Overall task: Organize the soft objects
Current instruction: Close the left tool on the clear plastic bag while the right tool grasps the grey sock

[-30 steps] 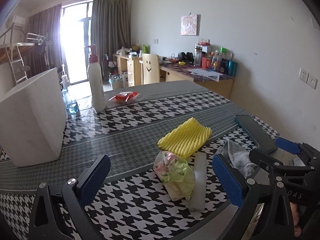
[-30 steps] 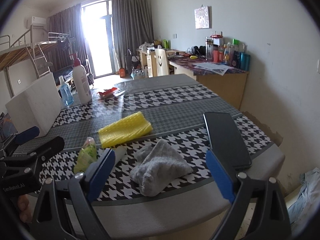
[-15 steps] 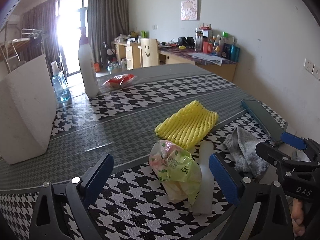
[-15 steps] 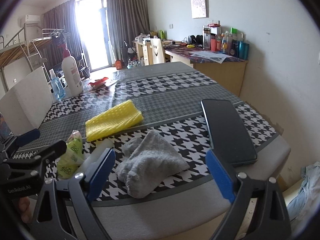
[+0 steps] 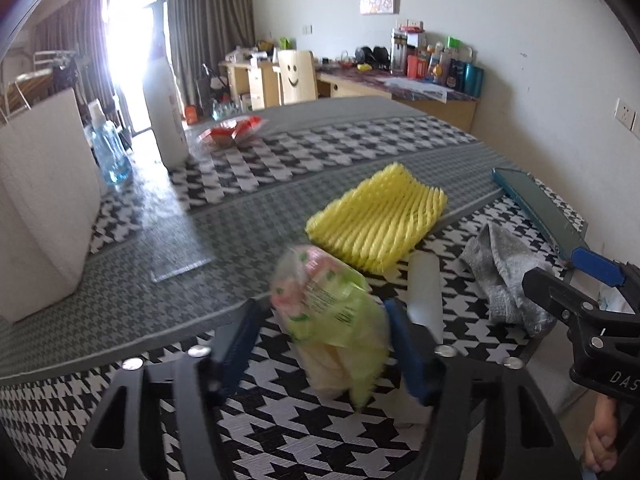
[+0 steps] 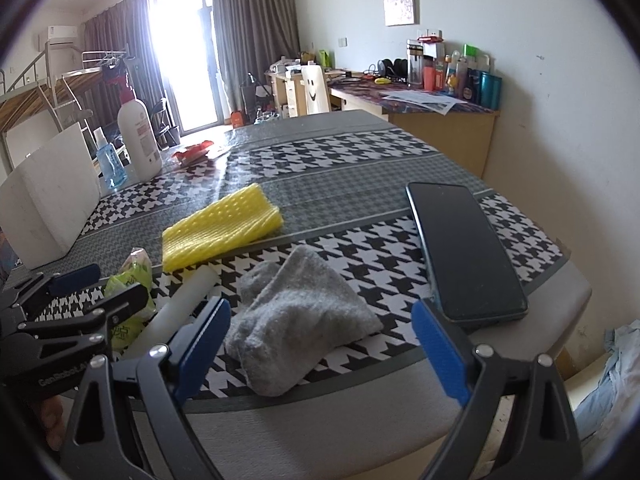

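My left gripper (image 5: 324,340) has its blue pads closed on a green and pink plastic packet (image 5: 328,312), which looks blurred. The packet also shows in the right wrist view (image 6: 128,292). A white foam tube (image 5: 424,292) lies just right of it. A yellow foam net (image 5: 376,220) lies beyond on the table. A grey cloth (image 6: 296,312) lies crumpled near the table's front edge. My right gripper (image 6: 320,340) is open and empty, its pads on either side of the cloth's near end.
A black phone (image 6: 460,248) lies right of the cloth near the table edge. A white foam block (image 5: 44,220), a blue spray bottle (image 5: 108,152), a tall white bottle (image 5: 164,112) and a red packet (image 5: 232,132) stand at the far left.
My left gripper moved forward and its pads closed from wide open onto the green packet. The right gripper moved slightly closer to the grey cloth and stayed open.
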A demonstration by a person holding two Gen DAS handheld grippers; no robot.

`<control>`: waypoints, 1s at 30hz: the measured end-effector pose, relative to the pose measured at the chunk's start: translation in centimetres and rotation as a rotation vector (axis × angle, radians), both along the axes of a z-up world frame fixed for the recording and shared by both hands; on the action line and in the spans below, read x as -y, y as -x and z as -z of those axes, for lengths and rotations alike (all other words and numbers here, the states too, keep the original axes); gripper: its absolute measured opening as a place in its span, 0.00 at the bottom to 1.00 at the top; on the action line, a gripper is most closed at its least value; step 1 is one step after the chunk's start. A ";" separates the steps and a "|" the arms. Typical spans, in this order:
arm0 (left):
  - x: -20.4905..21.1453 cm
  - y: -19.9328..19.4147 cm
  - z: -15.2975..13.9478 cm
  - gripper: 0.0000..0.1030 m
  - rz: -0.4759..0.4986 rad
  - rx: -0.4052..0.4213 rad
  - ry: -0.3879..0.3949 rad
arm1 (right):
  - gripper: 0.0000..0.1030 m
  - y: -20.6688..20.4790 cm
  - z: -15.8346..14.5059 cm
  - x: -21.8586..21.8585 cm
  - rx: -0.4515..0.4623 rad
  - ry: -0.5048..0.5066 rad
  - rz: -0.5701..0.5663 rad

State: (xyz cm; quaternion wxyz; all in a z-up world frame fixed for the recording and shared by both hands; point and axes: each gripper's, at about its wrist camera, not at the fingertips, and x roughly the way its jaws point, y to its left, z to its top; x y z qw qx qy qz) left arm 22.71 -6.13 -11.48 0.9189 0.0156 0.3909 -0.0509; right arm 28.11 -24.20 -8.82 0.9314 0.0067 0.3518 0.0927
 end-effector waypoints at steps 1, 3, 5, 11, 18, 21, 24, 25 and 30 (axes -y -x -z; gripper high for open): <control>-0.1 -0.1 0.1 0.52 0.001 -0.010 0.006 | 0.92 0.0 0.1 0.0 -0.002 0.002 0.000; -0.1 -0.1 0.2 0.48 0.003 -0.015 0.012 | 0.92 -0.1 0.2 -0.1 -0.007 0.006 0.000; -0.2 0.0 0.2 0.42 0.002 -0.011 0.018 | 0.92 -0.2 0.3 -0.1 -0.010 0.004 -0.003; -0.2 0.1 0.0 0.33 -0.006 -0.001 0.013 | 0.92 -0.4 0.6 -0.4 -0.027 0.000 -0.010; -0.2 0.4 -0.3 0.32 -0.003 0.009 0.012 | 0.88 -0.5 0.8 -0.8 -0.036 0.021 -0.010; -0.3 0.5 -0.4 0.32 -0.007 0.014 0.012 | 0.82 -0.6 1.1 -1.0 -0.049 0.025 -0.018; -0.5 0.6 -0.5 0.32 -0.018 0.017 0.012 | 0.73 -0.6 1.3 -1.5 -0.064 0.046 -0.029; -0.5 0.6 -0.5 0.32 -0.018 0.017 0.014 | 0.71 -0.7 1.5 -1.8 -0.070 0.063 -0.025; -0.7 0.8 -0.7 0.32 -0.014 0.022 0.021 | 0.49 -0.5 1.4 -2.2 -0.081 0.068 -0.044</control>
